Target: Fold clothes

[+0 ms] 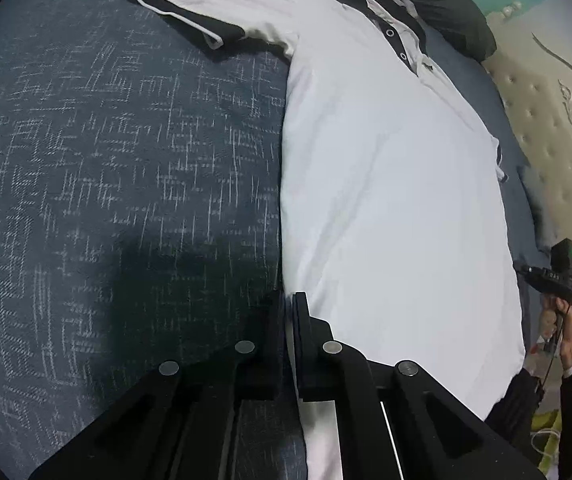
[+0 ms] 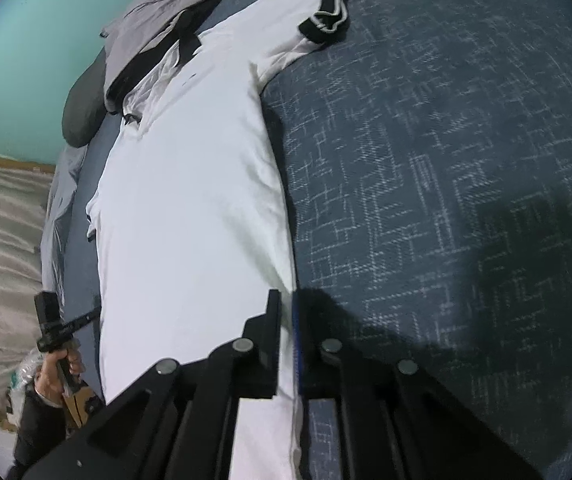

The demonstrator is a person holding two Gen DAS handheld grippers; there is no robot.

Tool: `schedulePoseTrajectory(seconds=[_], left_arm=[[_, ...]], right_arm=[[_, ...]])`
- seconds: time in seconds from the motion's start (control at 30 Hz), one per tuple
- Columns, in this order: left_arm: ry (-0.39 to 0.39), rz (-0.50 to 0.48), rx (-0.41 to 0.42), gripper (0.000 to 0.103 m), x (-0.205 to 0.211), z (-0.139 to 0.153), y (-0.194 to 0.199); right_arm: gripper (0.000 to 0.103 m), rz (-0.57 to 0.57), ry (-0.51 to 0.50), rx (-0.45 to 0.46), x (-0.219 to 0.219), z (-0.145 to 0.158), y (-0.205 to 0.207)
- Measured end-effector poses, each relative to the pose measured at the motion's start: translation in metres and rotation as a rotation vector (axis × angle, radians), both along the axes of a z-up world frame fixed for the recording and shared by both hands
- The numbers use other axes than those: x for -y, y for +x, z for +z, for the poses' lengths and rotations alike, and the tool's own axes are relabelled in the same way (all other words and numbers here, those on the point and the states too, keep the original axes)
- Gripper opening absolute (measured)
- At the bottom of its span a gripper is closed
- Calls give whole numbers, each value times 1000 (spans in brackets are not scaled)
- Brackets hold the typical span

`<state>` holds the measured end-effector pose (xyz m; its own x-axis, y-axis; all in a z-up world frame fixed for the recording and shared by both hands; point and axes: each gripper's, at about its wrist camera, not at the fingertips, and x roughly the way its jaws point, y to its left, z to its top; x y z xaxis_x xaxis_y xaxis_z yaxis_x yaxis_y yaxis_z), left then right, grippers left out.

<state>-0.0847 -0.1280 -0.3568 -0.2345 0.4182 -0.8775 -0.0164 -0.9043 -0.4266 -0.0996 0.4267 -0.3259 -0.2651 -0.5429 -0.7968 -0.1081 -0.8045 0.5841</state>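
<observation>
Spread flat on the dark blue bed (image 1: 106, 160): a white polo shirt (image 1: 386, 184), collar (image 1: 370, 2) at the far end, hem near the cameras. Taking the shirt as landmark from here on. Left gripper (image 1: 290, 320) clamped on the shirt's hem corner at one side edge, white cloth pinched between nearly touching pads. Right gripper (image 2: 286, 320) pinching the opposite hem corner, a thin strip of white showing in the narrow slot; no telling from the right wrist view how much cloth sits inside. Black-banded sleeve (image 1: 182, 12) flung out from the shirt's far shoulder, flat on the bed. Grey garment (image 2: 158, 12) and dark pillow (image 2: 84, 112) just beyond the collar, the grey one overlapping it.

Probably the first fold: hem carried up toward the collar. Best done with both corners lifted together and level, keeping the hem taut between them so no sag or twist creeps in. Worth checking both layers are caught, not just the top one. Low, smooth travel over the shirt's body, then landing short of the collar, clear of that grey garment. Release only once the edges line up.
</observation>
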Motion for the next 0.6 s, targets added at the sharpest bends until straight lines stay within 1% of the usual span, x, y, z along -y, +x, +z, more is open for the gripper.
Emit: schedulePoseTrajectory(seconds=[0.03,0.1,0.13,0.27,0.43,0.6], left_arm=[[0,-3,3,7,1,1,4],[6,-9,6,7,4,4,12],[15,-10,9,8,7,6,20],[43,-18,28,9,21,8,53],[52,-31,46,13,15,0,65],[41,-32,50,12,13,-6,71]], right_arm=[[16,-7,-5,4,-2,2,2],[22,-21,-15,12,-7,5,6],[22,-24,-23,14,-9,7,9],[23,6,-37,30,-7,9,25],[23,29,-38,59,-1,7,36],[23,53,-30,66,9,3,39]])
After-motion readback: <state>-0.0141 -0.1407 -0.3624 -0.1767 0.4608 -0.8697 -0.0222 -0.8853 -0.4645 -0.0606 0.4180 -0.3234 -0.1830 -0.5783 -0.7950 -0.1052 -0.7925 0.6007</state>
